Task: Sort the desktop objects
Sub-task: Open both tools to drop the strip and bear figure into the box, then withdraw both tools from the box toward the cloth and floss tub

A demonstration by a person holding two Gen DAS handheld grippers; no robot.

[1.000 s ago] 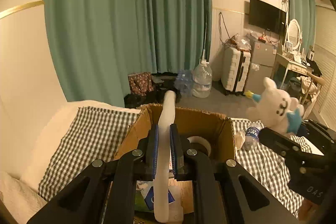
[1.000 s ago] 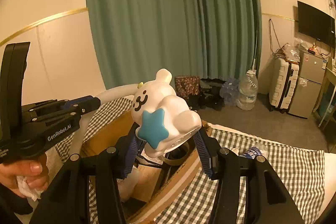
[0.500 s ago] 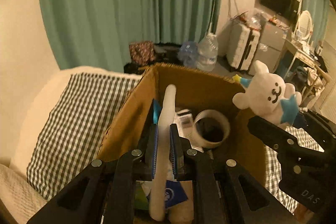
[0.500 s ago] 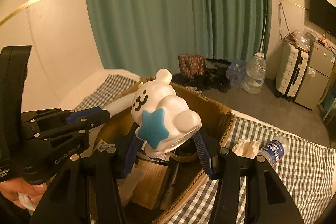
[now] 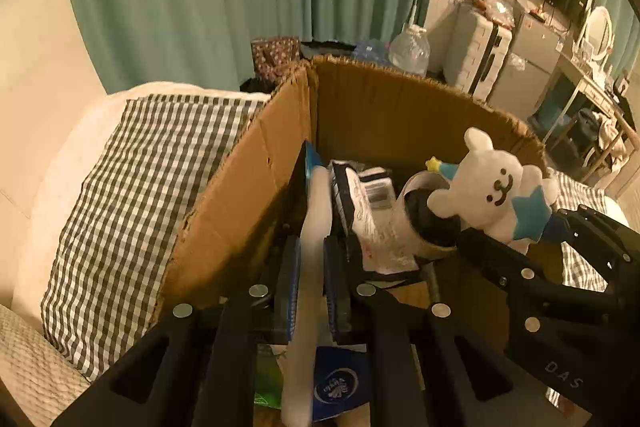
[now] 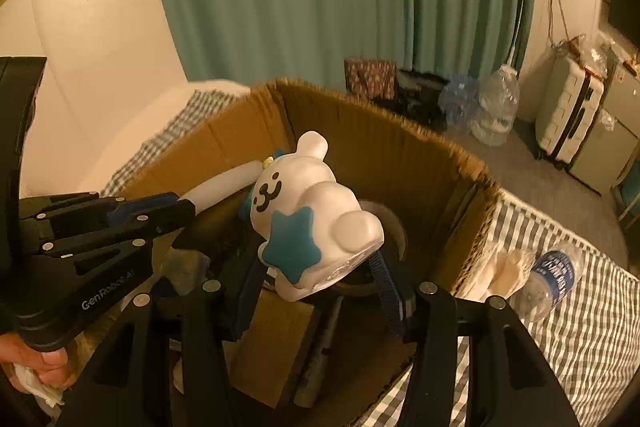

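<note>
Checked bedspread (image 5: 132, 195); cardboard box (image 5: 248, 195) holds tape roll (image 5: 424, 211); left tool (image 5: 311, 267) clamps white stick (image 5: 316, 211); right tool (image 6: 320, 275) grips bear toy (image 6: 316, 211).

Rough corrugated cardboard box (image 5: 248, 195); glossy plastic bear (image 6: 320, 211).

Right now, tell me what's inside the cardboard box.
Inside the cardboard box: a tape roll, printed packets and a blue pouch. The tools and bear toy cover the rest.

White bear figurine (image 6: 316, 223), blue star on belly, tilted, held above open cardboard box (image 5: 384, 107). Long white stick (image 5: 316, 211) angled nose-down into box. Tape roll (image 5: 424, 211), packets, blue pouch lying jumbled on box floor.
</note>
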